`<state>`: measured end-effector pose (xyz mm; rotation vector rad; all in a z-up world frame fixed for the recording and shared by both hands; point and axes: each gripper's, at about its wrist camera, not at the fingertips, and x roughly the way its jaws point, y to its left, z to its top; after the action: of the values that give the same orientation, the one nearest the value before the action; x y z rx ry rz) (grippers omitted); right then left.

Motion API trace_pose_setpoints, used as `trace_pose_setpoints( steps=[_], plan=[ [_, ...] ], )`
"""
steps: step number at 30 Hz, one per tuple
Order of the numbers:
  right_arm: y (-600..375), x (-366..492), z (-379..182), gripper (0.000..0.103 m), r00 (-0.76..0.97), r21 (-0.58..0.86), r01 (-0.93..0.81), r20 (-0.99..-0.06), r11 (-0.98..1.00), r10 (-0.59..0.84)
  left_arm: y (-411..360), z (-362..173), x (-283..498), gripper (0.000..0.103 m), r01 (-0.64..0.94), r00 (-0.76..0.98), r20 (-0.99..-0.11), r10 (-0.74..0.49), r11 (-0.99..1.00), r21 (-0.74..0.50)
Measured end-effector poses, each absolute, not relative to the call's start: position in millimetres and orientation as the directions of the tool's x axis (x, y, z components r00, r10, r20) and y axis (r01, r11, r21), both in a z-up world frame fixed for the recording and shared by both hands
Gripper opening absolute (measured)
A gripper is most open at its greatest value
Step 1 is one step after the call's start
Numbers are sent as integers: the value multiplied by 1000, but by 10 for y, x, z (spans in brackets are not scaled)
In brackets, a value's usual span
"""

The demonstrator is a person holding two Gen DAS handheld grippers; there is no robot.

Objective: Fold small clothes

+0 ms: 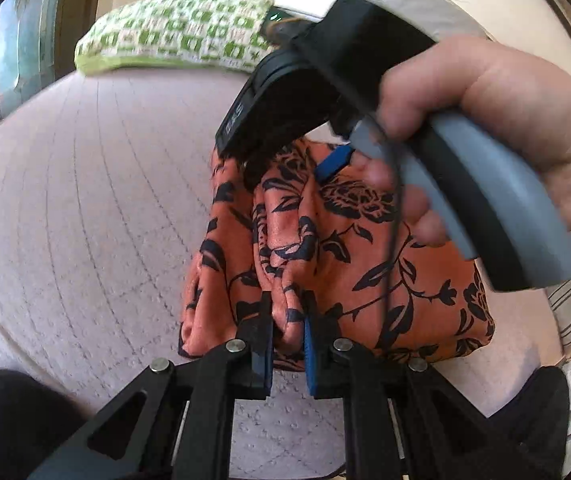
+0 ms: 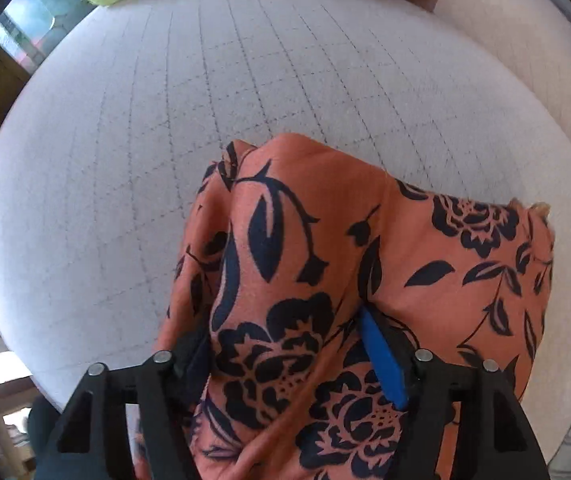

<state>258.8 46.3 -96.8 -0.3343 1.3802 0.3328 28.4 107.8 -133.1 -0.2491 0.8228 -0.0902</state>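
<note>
Surface: pale quilted bed cover (image 2: 245,92) with a stitched grid, filling most of both views. Green-and-white patterned pillow (image 1: 177,32) at its far edge, window (image 1: 17,40) off to the left. Orange floral garment (image 1: 325,240) bunched on the cover's near part. Left gripper (image 1: 287,320): jaws narrow, pinching a fold of the garment. Right gripper (image 2: 293,356), held by a hand (image 1: 505,120): jaws wide, cloth draped between them, grip unclear.
</note>
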Motion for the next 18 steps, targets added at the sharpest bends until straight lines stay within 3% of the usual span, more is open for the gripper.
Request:
trace_pose_setpoints(
  steps=[2,4,12,14,16,18],
  plan=[
    [398,2518,-873,33,175,-1,-393,-982,920,74,1055,-1261,255,12,-9,697,-698,-161,973,-232],
    [187,2562,-754,24,155,110,-345,-973,932,172,1026,-1154,194,12,5,730,-667,-149,977,-213],
    [-155,2450,-396,23,178,379,-324,-875,867,449,999,-824,-83,12,2,822,-565,-78,991,-133],
    [-90,2452,-511,39,163,379,-352,-876,856,454,1069,-971,-11,13,-22,771,-631,-84,987,-158],
    [-25,2625,-837,75,67,355,-342,-914,870,400,1195,-1176,86,15,-57,687,-715,-127,972,-228],
    [-55,2519,-808,75,117,406,-365,-873,838,474,1292,-1276,88,19,-88,659,-739,-141,961,-262]
  ],
)
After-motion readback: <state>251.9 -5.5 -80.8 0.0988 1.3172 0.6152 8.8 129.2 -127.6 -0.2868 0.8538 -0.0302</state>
